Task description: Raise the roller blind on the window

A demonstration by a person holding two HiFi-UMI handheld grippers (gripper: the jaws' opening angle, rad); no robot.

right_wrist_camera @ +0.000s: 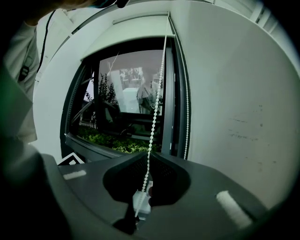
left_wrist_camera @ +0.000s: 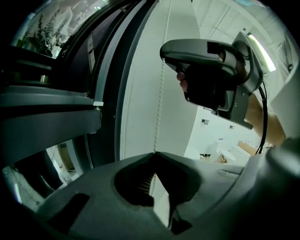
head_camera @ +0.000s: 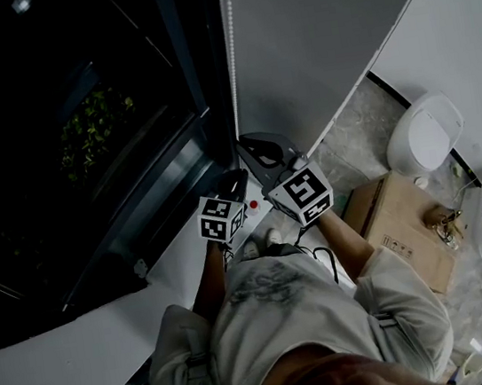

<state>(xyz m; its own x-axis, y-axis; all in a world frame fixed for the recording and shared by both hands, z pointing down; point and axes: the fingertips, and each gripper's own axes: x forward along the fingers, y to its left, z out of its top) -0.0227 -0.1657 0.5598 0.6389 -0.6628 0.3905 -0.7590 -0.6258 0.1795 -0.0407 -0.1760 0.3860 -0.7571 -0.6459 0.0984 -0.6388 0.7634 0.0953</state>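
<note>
Bead chain: thin, light and limp, slick between the beads; hangs down the right edge of the window, with a second strand free just beside the wall.
Roller blind: pale band across the head of the window, glass bare below; looks close to fully wound up, by judgement only.
Handling: probably little weight, some drag from the roller; beads give purchase, so best pinched across them and drawn straight along the strand, never sideways.
Hold point: high on the strand, leaving room for a long pull.
Right gripper: jaws clenched on the bead chain, strand entering at the tips; small white piece behind them, perhaps the chain joiner.
Left gripper: jaws pinched together on the same strand, just below the right gripper.
Risk: beads slipping through a slackened pinch.
</note>
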